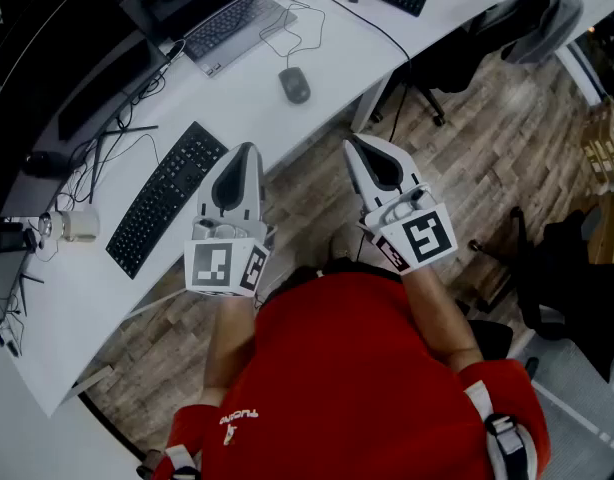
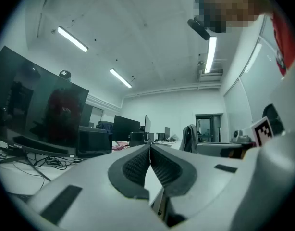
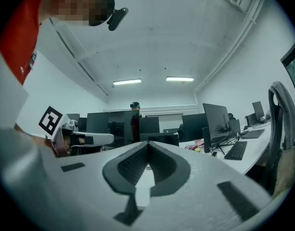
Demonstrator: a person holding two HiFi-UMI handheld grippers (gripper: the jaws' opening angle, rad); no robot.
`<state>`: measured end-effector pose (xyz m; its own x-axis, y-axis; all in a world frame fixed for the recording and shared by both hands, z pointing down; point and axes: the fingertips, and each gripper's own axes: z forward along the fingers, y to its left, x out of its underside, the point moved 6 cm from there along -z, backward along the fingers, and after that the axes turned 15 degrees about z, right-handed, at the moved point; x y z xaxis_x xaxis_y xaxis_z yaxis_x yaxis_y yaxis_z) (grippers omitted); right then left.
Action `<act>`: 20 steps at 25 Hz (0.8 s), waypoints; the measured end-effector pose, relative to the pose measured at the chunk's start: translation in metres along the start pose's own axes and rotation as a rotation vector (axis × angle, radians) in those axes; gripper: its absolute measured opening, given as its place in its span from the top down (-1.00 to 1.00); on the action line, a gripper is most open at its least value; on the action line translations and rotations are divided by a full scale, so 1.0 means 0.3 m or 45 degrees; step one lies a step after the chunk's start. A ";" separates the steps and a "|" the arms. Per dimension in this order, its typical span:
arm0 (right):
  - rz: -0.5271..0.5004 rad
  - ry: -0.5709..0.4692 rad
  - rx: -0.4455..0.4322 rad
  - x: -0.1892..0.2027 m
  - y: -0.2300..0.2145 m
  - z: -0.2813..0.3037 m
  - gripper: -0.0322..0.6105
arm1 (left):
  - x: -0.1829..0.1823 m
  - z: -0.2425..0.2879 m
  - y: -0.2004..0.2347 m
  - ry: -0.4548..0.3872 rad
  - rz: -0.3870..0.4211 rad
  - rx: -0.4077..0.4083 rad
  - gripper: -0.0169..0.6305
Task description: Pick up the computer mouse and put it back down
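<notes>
On the white counter (image 1: 327, 48) the mouse (image 1: 294, 85) lies flat, between the laptop (image 1: 227, 23) and the near edge. Both tools are held short of it. The left hand-held gripper (image 1: 247, 150) hovers at the counter's edge, beside the keyboard (image 1: 167, 196), its jaws pressed together with nothing between them. The right hand-held gripper (image 1: 353, 145) is over the floor, also closed and empty. So no grasp is under way, and the pictures do not tell whether the lift is to come or already done.
</notes>
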<state>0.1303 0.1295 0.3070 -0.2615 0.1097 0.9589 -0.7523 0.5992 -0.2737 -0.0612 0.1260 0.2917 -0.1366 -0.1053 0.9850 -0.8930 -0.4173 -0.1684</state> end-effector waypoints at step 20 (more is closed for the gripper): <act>-0.013 0.031 0.051 0.047 0.074 0.068 0.89 | 0.044 -0.016 0.081 -0.050 -0.041 0.072 0.92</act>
<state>0.0976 0.1281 0.3130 -0.2389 0.1232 0.9632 -0.7786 0.5684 -0.2658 -0.0869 0.1188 0.3008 -0.0901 -0.1259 0.9880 -0.8708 -0.4714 -0.1394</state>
